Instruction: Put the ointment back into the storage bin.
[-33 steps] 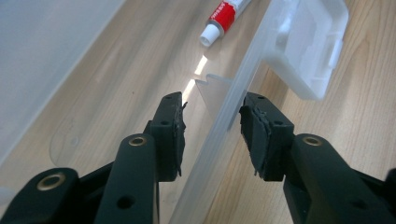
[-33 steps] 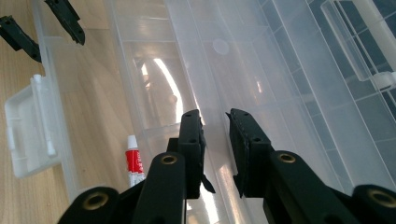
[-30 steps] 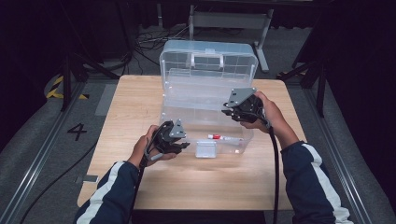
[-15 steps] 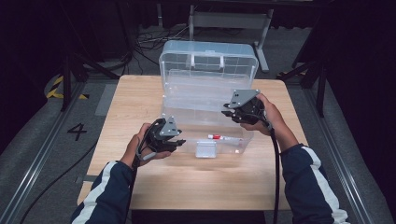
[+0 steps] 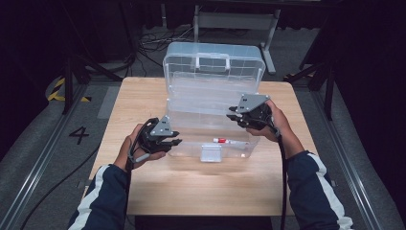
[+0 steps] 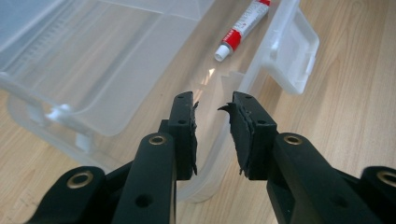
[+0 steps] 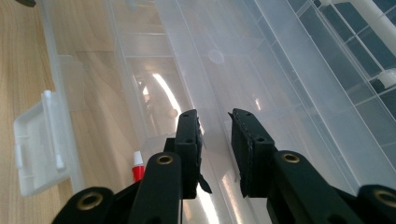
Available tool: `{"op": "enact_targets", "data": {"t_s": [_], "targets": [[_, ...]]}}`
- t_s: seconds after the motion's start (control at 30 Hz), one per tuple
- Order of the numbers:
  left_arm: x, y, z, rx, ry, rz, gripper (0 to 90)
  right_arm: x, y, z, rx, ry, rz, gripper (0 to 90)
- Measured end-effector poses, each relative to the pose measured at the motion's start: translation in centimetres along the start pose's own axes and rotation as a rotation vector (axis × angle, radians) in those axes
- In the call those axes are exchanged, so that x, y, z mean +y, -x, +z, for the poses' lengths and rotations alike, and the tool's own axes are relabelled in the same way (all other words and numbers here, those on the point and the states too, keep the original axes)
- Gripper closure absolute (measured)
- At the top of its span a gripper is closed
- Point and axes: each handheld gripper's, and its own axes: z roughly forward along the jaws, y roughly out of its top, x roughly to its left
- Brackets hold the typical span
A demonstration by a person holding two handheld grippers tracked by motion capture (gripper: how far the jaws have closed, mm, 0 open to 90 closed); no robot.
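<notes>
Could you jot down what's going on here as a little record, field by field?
Container: clear plastic box, lid raised at the back
Inside: red-and-white tube on the box floor
Front latch: flipped down
Left gripper: jaws have just been closing, a narrow gap, nothing between, over the box's front rim
Right gripper: narrow gap, holding nothing, over the box
Surface: wooden table

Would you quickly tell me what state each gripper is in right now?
Left gripper: open, jaws have just been closing, nothing between them.
Right gripper: open, holding nothing.
</notes>
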Motion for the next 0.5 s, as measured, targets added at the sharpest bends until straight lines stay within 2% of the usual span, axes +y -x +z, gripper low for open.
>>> {"op": "enact_targets", "data": {"t_s": [0.2, 0.27, 0.5], "targets": [[-0.5, -0.7, -1.0, 0.022, 0.015, -0.024, 73.0, -0.2, -0.1, 0.0, 0.0, 0.014, 0.006, 73.5], [-0.9, -1.3, -1.3, 0.027, 0.029, -0.057, 74.9, -0.2, -0.2, 0.1, -0.002, 0.017, 0.005, 73.2], [-1.8, -2.3, -1.9, 0.053, 0.033, -0.088, 85.6, -0.3, -0.5, 0.1, -0.007, 0.023, 0.008, 72.6]]}}
